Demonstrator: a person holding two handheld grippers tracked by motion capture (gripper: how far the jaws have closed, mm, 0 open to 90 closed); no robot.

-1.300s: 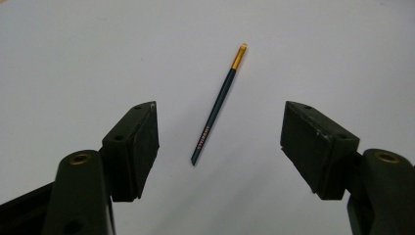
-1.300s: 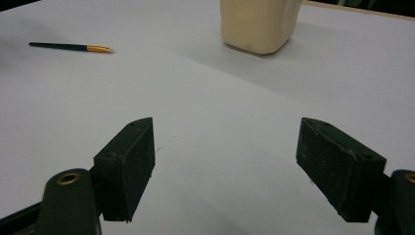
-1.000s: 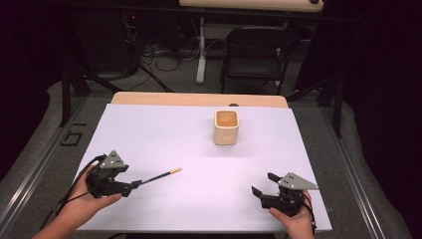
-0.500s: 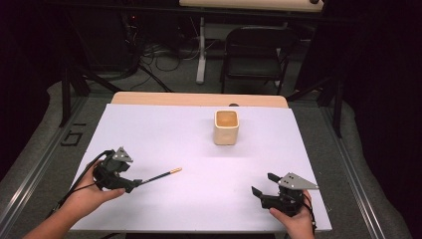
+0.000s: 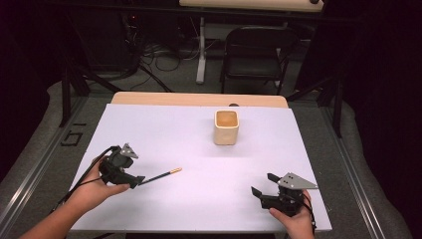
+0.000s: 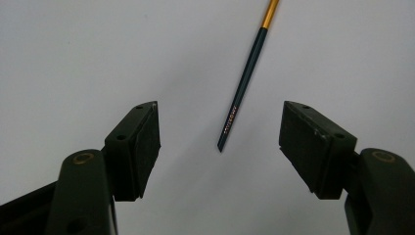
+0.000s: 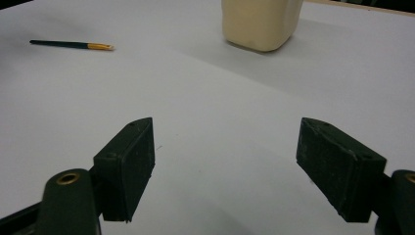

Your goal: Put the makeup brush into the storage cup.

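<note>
On the white table (image 5: 199, 149), the cream cup (image 5: 226, 127) serves as the landmark: it stands upright toward the far edge, mouth up. Well in front of it and to its left lies a thin dark pencil-like stick (image 5: 160, 175) with a golden end, flat on the sheet, its golden end turned toward the cup. The left gripper (image 5: 133, 180) sits just at the stick's dark end, farther from the cup; its jaws stand wide apart with nothing pressed between them, and in the left gripper view the stick (image 6: 243, 84) lies ahead on the centre line, apparently lined up for a pick. The right gripper (image 5: 263, 183) waits in front of the cup and to its right, jaws spread and empty, likely kept clear of the left hand's reach.
</note>
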